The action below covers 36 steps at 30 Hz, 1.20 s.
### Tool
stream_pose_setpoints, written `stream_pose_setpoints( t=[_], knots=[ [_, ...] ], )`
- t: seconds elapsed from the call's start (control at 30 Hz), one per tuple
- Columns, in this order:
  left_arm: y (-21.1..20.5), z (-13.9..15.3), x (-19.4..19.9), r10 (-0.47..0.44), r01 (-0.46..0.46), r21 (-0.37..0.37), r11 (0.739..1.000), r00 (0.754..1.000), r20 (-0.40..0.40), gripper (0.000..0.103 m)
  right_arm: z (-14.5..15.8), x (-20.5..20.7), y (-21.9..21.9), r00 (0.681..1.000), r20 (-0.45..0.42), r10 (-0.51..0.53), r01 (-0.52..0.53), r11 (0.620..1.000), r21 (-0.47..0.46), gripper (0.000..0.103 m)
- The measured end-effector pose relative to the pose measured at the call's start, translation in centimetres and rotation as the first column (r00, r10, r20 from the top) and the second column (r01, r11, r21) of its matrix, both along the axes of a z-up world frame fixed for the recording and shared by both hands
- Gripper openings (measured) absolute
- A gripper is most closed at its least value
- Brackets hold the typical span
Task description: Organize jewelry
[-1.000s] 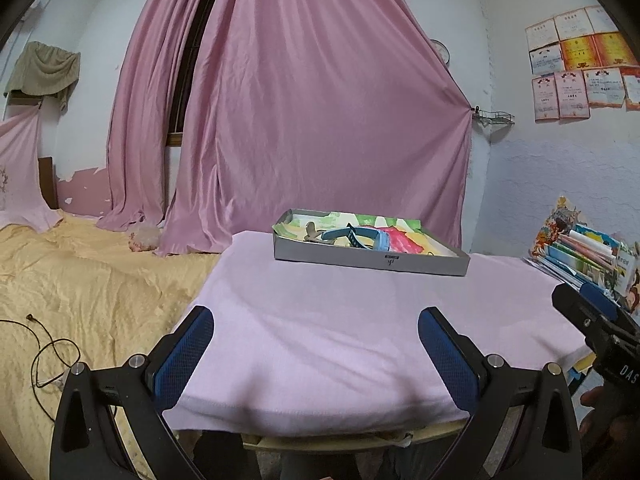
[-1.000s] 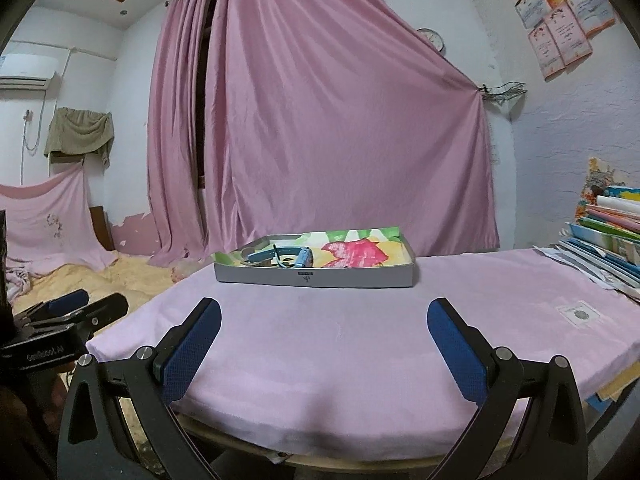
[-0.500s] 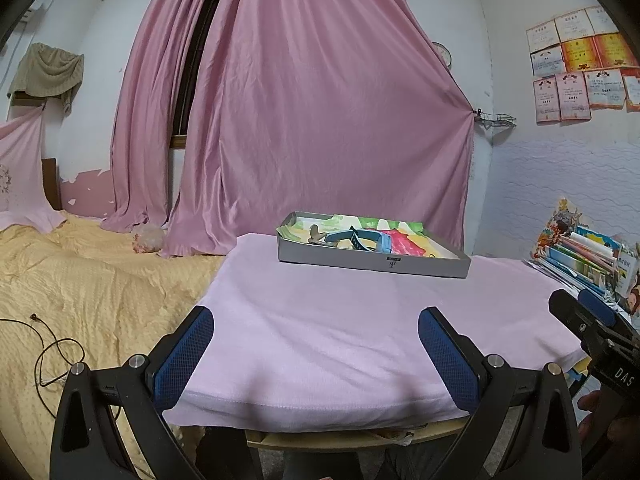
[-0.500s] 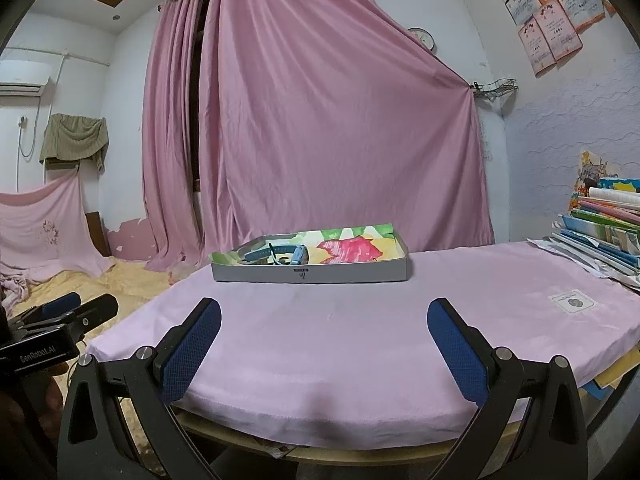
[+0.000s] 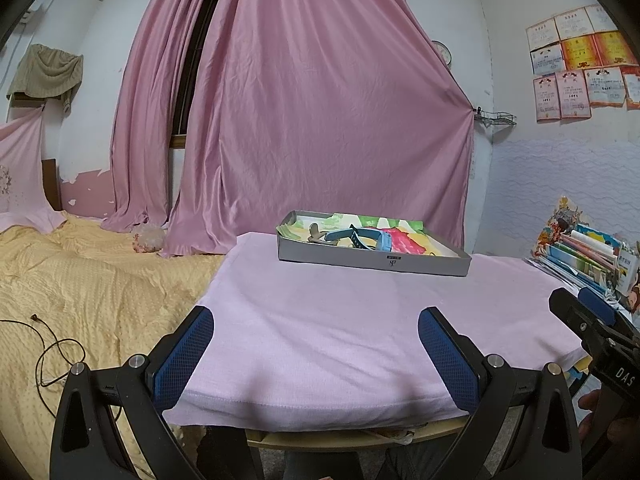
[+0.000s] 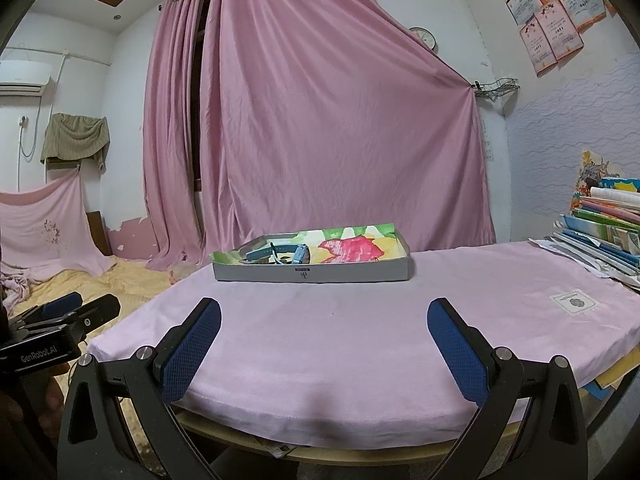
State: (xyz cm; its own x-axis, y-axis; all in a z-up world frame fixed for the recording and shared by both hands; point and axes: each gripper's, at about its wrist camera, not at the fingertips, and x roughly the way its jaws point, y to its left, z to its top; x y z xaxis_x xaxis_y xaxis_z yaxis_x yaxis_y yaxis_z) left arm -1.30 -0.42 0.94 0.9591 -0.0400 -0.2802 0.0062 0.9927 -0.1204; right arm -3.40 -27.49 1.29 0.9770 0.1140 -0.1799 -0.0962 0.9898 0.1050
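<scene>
A shallow grey tray [image 5: 372, 261] with a colourful lining stands at the far side of the pink-covered table [image 5: 340, 320]. It also shows in the right wrist view [image 6: 312, 272]. In it lie a blue watch [image 5: 356, 237] and a small beige piece [image 5: 314, 234]; the watch shows in the right wrist view too [image 6: 280, 254]. My left gripper [image 5: 316, 344] is open and empty at the table's near edge. My right gripper [image 6: 324, 340] is open and empty, also at the near edge, well short of the tray.
A stack of books and papers [image 6: 600, 232] lies at the table's right end. A white label [image 6: 574, 302] lies on the cloth. A bed with a yellow cover [image 5: 80, 292] and a cable is left of the table. Pink curtains hang behind.
Both grippers have tilted up a little, so the table and tray sit slightly lower in view. Both stay open.
</scene>
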Motion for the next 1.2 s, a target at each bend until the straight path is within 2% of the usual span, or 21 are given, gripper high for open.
stream_pose_setpoints(
  t=[1.2],
  knots=[
    [0.22, -0.01, 0.07, 0.003, -0.003, 0.001, 1.000, 1.000, -0.005, 0.103, -0.02, 0.02, 0.02, 1.000, 0.000, 0.000, 0.000, 1.000, 0.002, 0.102]
  ],
)
